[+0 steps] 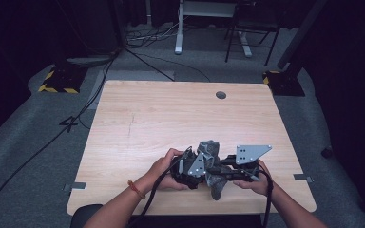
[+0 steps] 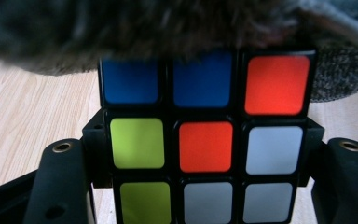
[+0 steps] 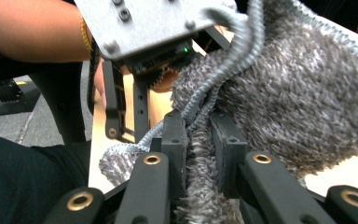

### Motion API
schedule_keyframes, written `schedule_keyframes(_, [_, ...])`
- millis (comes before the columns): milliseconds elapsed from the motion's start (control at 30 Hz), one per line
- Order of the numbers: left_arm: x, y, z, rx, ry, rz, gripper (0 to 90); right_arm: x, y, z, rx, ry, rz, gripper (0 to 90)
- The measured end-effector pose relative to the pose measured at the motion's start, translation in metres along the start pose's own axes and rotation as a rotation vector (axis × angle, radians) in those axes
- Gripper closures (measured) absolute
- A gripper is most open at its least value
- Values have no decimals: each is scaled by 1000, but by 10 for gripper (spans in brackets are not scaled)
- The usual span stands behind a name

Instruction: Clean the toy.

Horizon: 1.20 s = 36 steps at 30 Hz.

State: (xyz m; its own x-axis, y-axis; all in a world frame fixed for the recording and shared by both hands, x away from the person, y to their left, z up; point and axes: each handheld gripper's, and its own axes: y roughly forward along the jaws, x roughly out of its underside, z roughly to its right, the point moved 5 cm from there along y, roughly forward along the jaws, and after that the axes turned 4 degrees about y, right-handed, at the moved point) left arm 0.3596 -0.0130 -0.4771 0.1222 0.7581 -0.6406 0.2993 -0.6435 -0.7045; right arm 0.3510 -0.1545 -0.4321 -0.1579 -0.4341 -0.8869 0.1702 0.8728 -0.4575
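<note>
1. A fuzzy grey knitted sock with a ribbed cuff (image 1: pixel 210 164) is bunched up near the front edge of the light wooden table (image 1: pixel 138 118), right of the middle, between the person's two hands.
2. Its pile is shaggy and mottled grey; the high view shows one end rising in a hump and the other pointing toward the front edge.
3. The right gripper (image 3: pixel 198 140) is clamped on the sock (image 3: pixel 298 88): a fold of the fabric with its ribbed edge is pinched between the two black jaws, which stand nearly together.
4. The left gripper (image 2: pixel 205 154) holds a colour-tiled puzzle cube with a black frame (image 2: pixel 205 140) between its jaws, one pressing each side.
5. The cube's facing side shows blue, orange, lime and white tiles.
6. The sock (image 2: pixel 135 28) hangs over the cube's top row, touching it.
7. In the high view the left gripper (image 1: pixel 188 167) and right gripper (image 1: pixel 228 167) sit close together at the sock.
</note>
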Motion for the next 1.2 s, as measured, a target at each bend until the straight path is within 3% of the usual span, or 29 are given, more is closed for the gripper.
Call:
schedule_keyframes(67, [0, 3, -1, 2, -15, -5, 325, 0, 1, 1, 0, 11, 4, 778])
schedule_keyframes(200, [2, 2, -2, -5, -7, -11, 329, 3, 2, 5, 9, 16, -6, 777])
schedule_keyframes(500, [2, -23, -9, -33, -32, 84, 331, 23, -6, 29, 75, 80, -45, 777])
schedule_keyframes(567, [3, -26, -10, -33, -41, 105, 331, 26, -5, 33, 62, 108, -44, 777])
schedule_keyframes(667, [1, -29, -10, -40, -44, 122, 331, 31, 0, 35, 68, 103, -78, 777])
schedule_keyframes(800, [-2, -32, -10, -36, -42, 155, 331, 35, 4, 35, 34, 117, -85, 777])
schedule_keyframes(867, [-1, -30, -10, -26, -48, 153, 330, 33, 3, 32, -18, 130, -50, 777])
schedule_keyframes(1067, [-1, -27, -5, -22, -38, 137, 326, 30, -3, 27, -94, 106, 2, 778])
schedule_keyframes(1200, [-1, -24, -2, -7, -26, 119, 325, 24, -6, 21, -111, 74, 26, 778])
